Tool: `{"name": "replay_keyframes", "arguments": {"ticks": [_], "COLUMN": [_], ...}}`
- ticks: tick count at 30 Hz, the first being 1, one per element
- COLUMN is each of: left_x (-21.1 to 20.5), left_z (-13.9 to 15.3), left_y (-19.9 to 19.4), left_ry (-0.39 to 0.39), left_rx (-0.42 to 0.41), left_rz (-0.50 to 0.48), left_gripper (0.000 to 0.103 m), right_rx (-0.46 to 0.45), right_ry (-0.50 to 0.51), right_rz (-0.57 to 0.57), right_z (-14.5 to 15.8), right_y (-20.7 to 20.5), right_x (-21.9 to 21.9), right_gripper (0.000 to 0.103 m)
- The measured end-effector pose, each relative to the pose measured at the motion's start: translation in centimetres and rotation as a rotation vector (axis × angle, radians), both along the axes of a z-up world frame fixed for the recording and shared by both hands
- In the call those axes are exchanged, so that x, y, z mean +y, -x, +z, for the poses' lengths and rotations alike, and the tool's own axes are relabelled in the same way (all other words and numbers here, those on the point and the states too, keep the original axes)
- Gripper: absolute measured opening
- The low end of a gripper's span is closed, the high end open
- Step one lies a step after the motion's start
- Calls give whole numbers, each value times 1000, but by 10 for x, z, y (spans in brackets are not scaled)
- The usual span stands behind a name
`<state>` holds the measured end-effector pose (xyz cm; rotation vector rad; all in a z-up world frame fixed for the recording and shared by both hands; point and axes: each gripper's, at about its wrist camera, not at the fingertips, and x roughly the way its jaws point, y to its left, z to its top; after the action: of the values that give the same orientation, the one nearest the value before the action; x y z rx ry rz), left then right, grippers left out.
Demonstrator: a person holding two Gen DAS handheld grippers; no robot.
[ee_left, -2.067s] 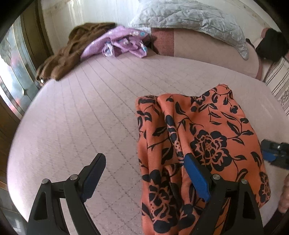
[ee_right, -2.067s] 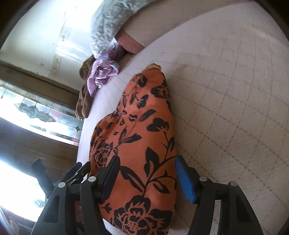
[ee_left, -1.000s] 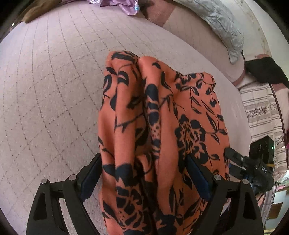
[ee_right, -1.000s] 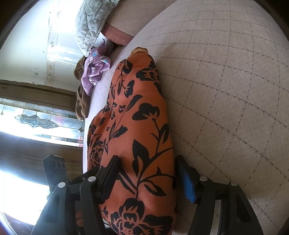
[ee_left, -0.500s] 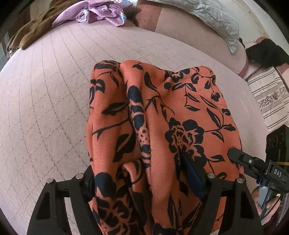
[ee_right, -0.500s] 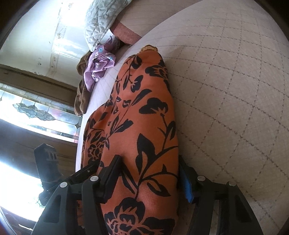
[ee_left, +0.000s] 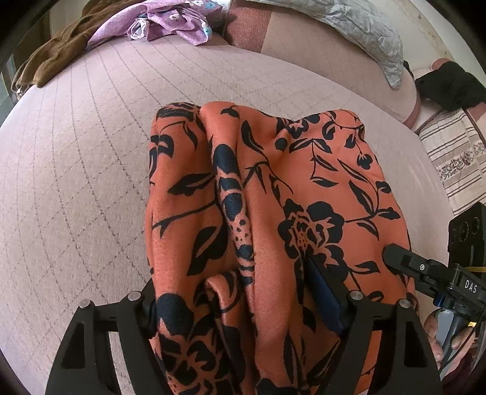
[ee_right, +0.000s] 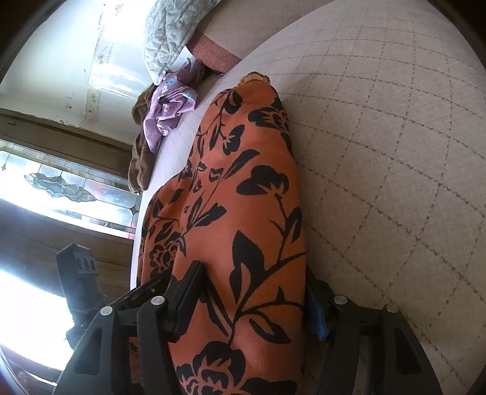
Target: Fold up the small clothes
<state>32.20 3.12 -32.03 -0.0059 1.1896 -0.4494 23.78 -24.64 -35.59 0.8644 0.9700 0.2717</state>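
An orange garment with black flowers [ee_left: 319,182] lies bunched lengthwise on the pink quilted bed cover [ee_left: 91,152]. My left gripper [ee_left: 234,282] straddles its near end. A thick fold fills the gap, the blue pad [ee_left: 322,291] presses into the cloth, and the jaws are opening slightly. My right gripper [ee_left: 425,273] reaches in from the right edge, with a person's hand behind it. In the right wrist view the right gripper [ee_right: 253,273] clamps the other side of the garment [ee_right: 243,152], with cloth packed between both fingers. The left gripper [ee_right: 145,288] shows beside it.
A purple flowered garment [ee_left: 170,21] and a brown one [ee_left: 60,51] lie at the bed's far left. A grey quilted pillow [ee_left: 349,24] sits on a pink bolster. A black item [ee_left: 449,85] and striped cloth [ee_left: 455,158] are at right. A stained-glass window [ee_right: 60,185] is beyond the bed.
My left gripper moved from the garment's left edge to over its near end, and cloth bunched up between its jaws. The right gripper's jaws narrowed onto the fabric and barely moved.
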Motion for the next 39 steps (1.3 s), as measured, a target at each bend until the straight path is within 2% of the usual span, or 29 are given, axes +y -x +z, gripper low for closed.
{"name": "replay_keyframes", "arguments": {"ticks": [4,12,15,19,30,35,39], "left_x": [-4,-22,-26,-33,-73,-93,-111], "left_z": [1,17,24,35,63,70,64], "left_y": [0,14,18,26,58,66,71], "left_ry": [-8,-66,-85,-103,-75,-53,-71], "left_rx": [-19,-123,-151,-189,-267,-275,-270], "left_rz": [-5,-37,-31,-29,-66,-78,-92], "left_gripper": [80,49,42,39,37,37,37], "right_rx": [-8,-54,-83,-116,-203,-237,-233], "right_ry": [26,103,118,131,164,197,212], "right_rz": [10,23,23,23,-70,-98,-126], "right_z": [3,15,22,30,65,74,74], "right_y": [-2,1,4,11,39,55,64], "right_x": [5,14,14,11,-27,-45,-61], "right_gripper": [63,49,43,39,38,38,38]}}
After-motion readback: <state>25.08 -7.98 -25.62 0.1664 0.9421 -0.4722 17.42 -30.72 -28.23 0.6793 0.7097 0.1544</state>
